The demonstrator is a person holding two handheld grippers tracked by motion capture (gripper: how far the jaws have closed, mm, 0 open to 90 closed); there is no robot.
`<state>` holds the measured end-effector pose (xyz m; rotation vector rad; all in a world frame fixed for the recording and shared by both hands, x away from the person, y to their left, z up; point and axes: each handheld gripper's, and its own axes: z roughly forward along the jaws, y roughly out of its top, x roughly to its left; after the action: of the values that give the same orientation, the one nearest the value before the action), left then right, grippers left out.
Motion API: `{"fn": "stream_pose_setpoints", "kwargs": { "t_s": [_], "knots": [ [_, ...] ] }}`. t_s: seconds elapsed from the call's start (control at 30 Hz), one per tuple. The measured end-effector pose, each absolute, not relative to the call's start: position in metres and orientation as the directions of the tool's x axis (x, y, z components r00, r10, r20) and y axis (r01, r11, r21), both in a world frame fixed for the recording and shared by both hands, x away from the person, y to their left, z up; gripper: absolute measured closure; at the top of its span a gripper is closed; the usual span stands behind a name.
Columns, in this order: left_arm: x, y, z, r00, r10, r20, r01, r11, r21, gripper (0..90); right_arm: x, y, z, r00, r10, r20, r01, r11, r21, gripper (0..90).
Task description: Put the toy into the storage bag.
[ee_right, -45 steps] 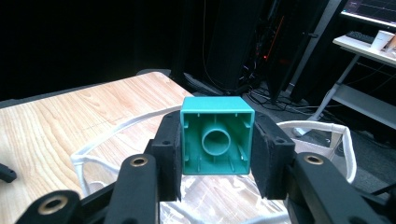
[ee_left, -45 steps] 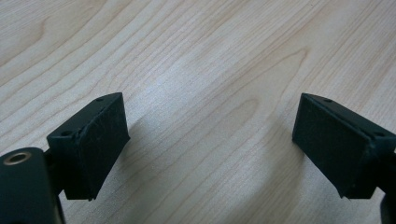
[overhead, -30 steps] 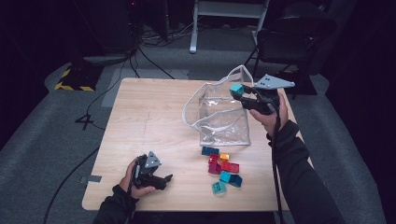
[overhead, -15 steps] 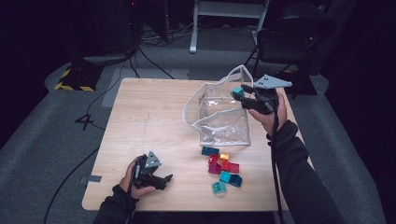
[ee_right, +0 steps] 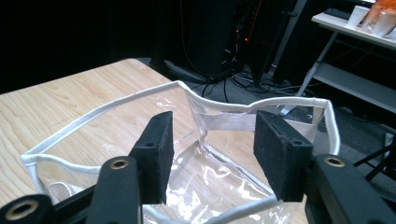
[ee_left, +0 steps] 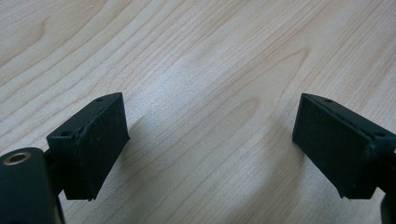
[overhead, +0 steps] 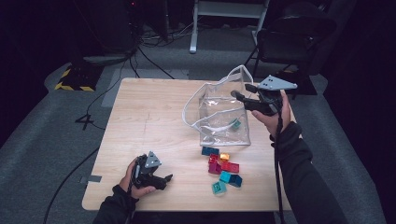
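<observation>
Bag [overhead: 219, 116] set toward the table's [overhead: 144, 116] far right, blocks [overhead: 222, 165] gathered before it.

One block [overhead: 235, 123] is held inside the bag. The right gripper [overhead: 239, 93] is poised over the bag's mouth; the left gripper [overhead: 166, 179] is kept at the near edge, left of the blocks.

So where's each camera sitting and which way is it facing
High view: above the person's side, looking forward and down at the light wooden table; both forearms and the left gripper show.
Left gripper view: looks down between open jaws at the tabletop.
Right gripper view: right gripper over the clear white-trimmed plastic bag, also in the high view.
</observation>
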<state>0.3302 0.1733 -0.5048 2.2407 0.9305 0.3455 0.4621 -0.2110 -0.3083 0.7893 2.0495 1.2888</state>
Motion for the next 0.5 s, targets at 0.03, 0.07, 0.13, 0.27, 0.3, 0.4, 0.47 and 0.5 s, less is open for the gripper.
{"fn": "stream_pose_setpoints", "kwargs": {
  "t_s": [0.03,0.07,0.13,0.27,0.3,0.4,0.47,0.5],
  "knots": [
    [0.33,0.173,-0.505,0.71,0.705,-0.014,0.525,-0.516,0.677,10.7,0.461,-0.212,-0.308,-0.654,0.738,-0.166,0.169,0.356,0.919,48.3],
    [0.33,0.173,-0.505,0.71,0.704,-0.013,0.525,-0.516,0.677,10.7,0.46,-0.214,-0.307,-0.653,0.738,-0.17,0.164,0.358,0.919,47.8],
    [0.33,0.173,-0.505,0.71,0.704,-0.014,0.524,-0.515,0.678,10.7,0.456,-0.217,-0.305,-0.656,0.735,-0.172,0.161,0.358,0.92,46.0],
    [0.33,0.173,-0.505,0.708,0.706,-0.017,0.527,-0.513,0.678,10.7,0.446,-0.223,-0.3,-0.66,0.728,-0.185,0.144,0.364,0.92,44.6],
    [0.33,0.173,-0.505,0.708,0.706,-0.017,0.527,-0.513,0.678,10.7,0.444,-0.224,-0.3,-0.66,0.726,-0.19,0.138,0.367,0.92,44.4],
    [0.33,0.173,-0.505,0.709,0.705,-0.014,0.525,-0.515,0.677,10.7,0.438,-0.228,-0.299,-0.672,0.717,-0.186,0.134,0.365,0.921,43.9],
    [0.33,0.173,-0.505,0.709,0.705,-0.014,0.525,-0.515,0.677,10.7,0.434,-0.231,-0.3,-0.677,0.712,-0.189,0.132,0.369,0.92,43.3],
    [0.33,0.173,-0.505,0.71,0.704,-0.014,0.524,-0.516,0.678,10.7,0.431,-0.233,-0.302,-0.678,0.709,-0.194,0.13,0.376,0.918,42.8]
  ]
}}
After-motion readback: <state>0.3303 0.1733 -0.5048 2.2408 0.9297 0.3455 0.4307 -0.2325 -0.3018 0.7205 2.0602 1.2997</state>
